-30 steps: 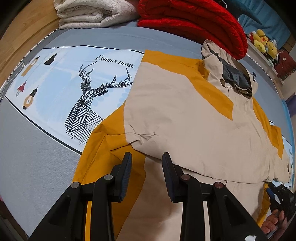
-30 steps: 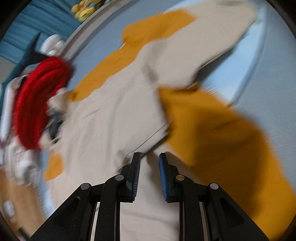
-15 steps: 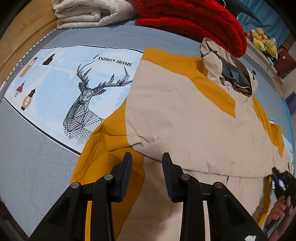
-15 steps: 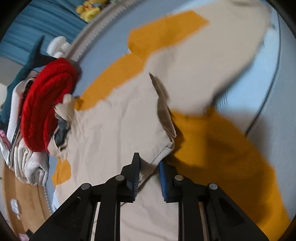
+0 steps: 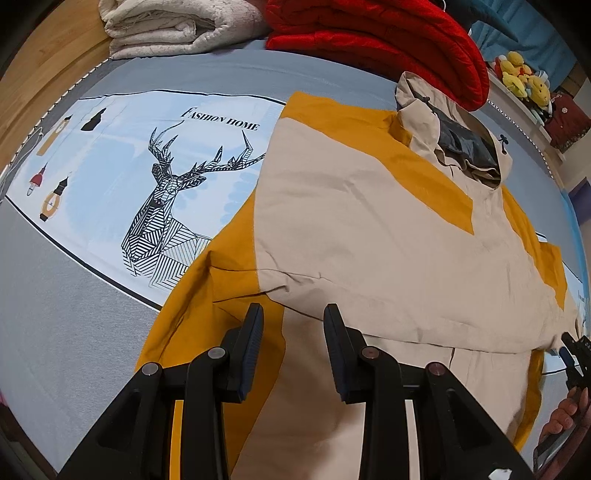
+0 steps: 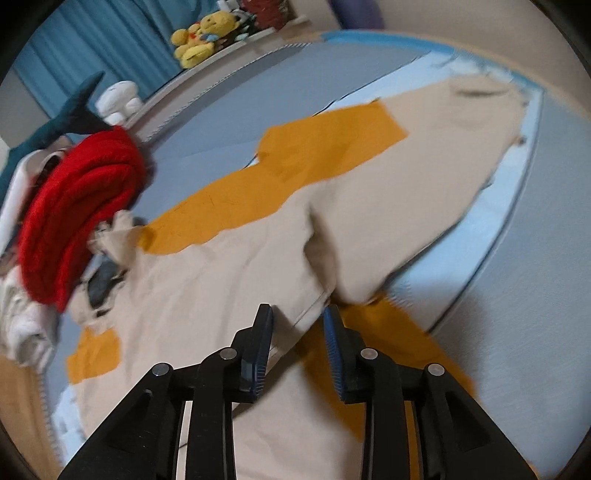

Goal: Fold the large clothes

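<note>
A large beige and orange hooded jacket (image 5: 388, 240) lies spread on the bed, hood toward the far side, one sleeve folded across the body. My left gripper (image 5: 293, 332) is open and empty just above the jacket's lower part, near the folded sleeve's edge. My right gripper (image 6: 299, 332) is open over the jacket (image 6: 229, 288), with a beige hem edge lying between its jaws. The right gripper also shows at the far right of the left wrist view (image 5: 574, 350).
The bed sheet (image 5: 110, 177) has a deer print and grey borders. A red quilt (image 5: 388, 40) and a folded white blanket (image 5: 177, 26) lie at the head of the bed. Plush toys (image 5: 524, 77) sit on a shelf beyond. A wooden floor strip (image 5: 37, 70) runs on the left.
My right gripper has opened wider and let go of the beige flap, which now lies flatter. The left gripper has barely moved.
</note>
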